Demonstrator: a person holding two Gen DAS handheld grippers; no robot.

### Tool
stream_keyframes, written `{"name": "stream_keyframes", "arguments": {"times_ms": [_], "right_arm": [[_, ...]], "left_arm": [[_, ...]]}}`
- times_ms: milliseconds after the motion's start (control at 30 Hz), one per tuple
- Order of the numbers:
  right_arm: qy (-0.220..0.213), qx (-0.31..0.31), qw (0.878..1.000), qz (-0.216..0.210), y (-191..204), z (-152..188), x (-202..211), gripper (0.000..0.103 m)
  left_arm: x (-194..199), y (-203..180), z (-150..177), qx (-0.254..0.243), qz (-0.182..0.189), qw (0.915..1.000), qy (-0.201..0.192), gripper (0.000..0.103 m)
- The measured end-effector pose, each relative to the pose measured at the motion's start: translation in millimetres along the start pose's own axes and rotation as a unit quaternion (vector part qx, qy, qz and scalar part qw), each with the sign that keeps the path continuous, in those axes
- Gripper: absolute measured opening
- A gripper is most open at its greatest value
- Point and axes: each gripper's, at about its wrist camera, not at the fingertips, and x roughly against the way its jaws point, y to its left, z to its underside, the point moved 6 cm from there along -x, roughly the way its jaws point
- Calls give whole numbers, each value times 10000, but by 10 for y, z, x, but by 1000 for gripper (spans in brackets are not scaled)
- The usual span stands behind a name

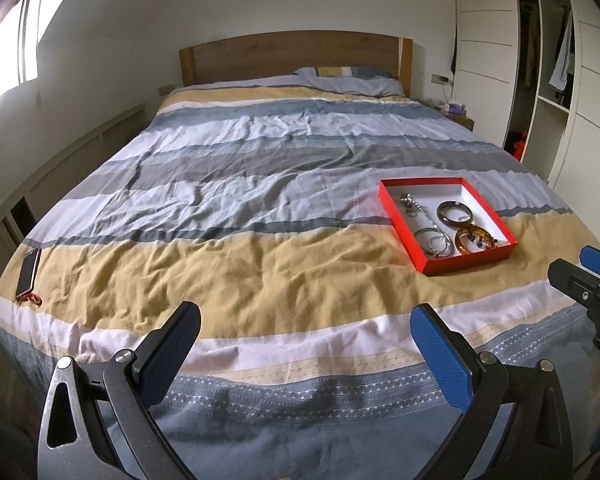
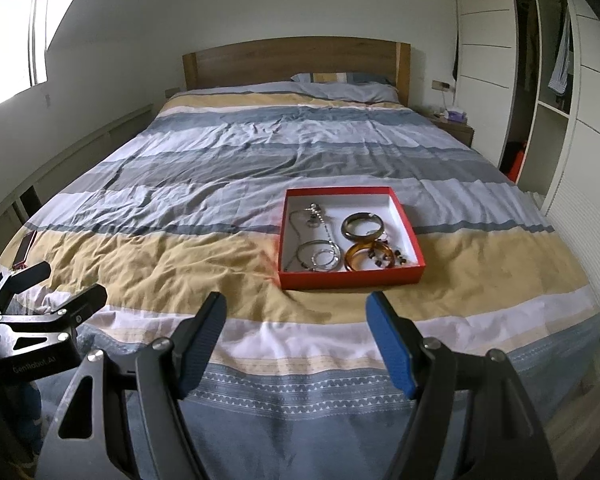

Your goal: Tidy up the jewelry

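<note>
Bedroom, striped bed [image 2: 204, 200]: red box [image 2: 350, 278] on the near right already holds bangles [image 2: 362, 226], rings and chain, no jewelry loose on the duvet, so looks about done; left gripper [image 1: 304, 332] and right gripper [image 2: 296, 320] hover short, fingers open, empty.

Bright daylight comes in from the window [image 1: 16, 32] at the upper left of both views, and it glares white there. The bed [image 1: 260, 184] is lit softly, with small shadows in the folds. The closet [image 1: 548, 60] at the upper right is dim. Both pictures are sharp in the middle, but the edges bend round and the corners go black.
</note>
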Motion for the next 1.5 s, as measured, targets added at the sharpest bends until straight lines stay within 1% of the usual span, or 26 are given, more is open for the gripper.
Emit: {"name": "stream_keyframes", "arguments": {"times_ms": [233,333,667,1167,1500], "right_arm": [[41,15,10000,-8,35,-13,-80,71],[73,86,9999,48,55,-21,-106,71],[148,359,9992,-19,242,-13,-222,71],[298,311,9990,70,200,16,-337,71],[379,244,9989,90,157,74,-381,71]], "left_arm": [[-62,85,50,55,-95,9999,91,102],[-70,146,85,69,-168,9997,144,102],[-122,270,145,128,-325,9990,263,102],[-167,238,152,64,-240,9993,275,102],[-149,223,148,61,-293,9992,265,102]]}}
